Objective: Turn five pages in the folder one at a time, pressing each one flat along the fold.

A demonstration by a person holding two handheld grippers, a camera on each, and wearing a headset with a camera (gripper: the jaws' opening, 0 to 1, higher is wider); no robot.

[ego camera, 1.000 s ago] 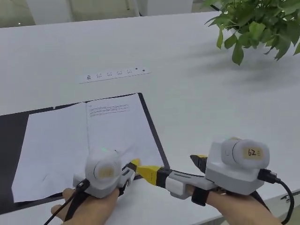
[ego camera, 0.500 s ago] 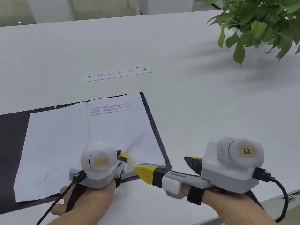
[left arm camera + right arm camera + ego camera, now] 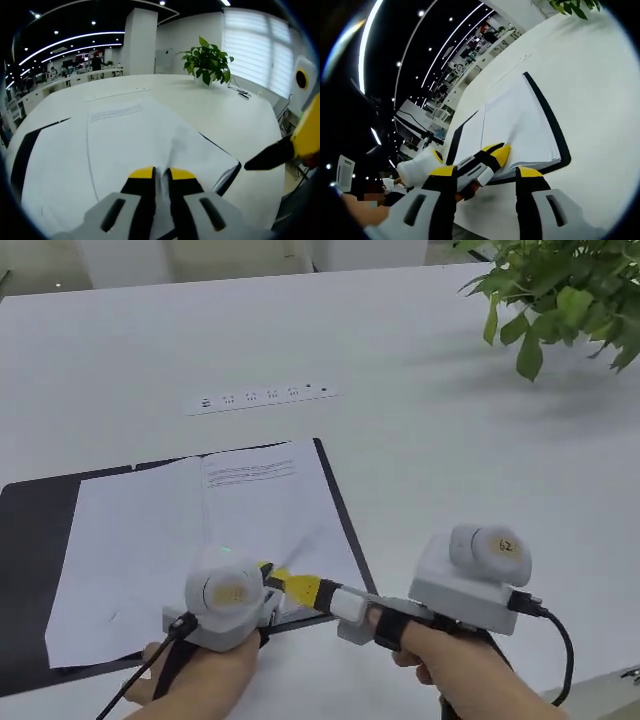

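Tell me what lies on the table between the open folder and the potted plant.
Nothing: in the head view, the table is bare between the folder and the plant. The socket strip sits off that line, beyond the folder.

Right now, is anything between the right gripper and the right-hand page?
Yes. The left gripper, apparently shut on the right-hand page at its bottom edge, sits just ahead of the right gripper, whose jaws are open. Nothing else visible intervenes.
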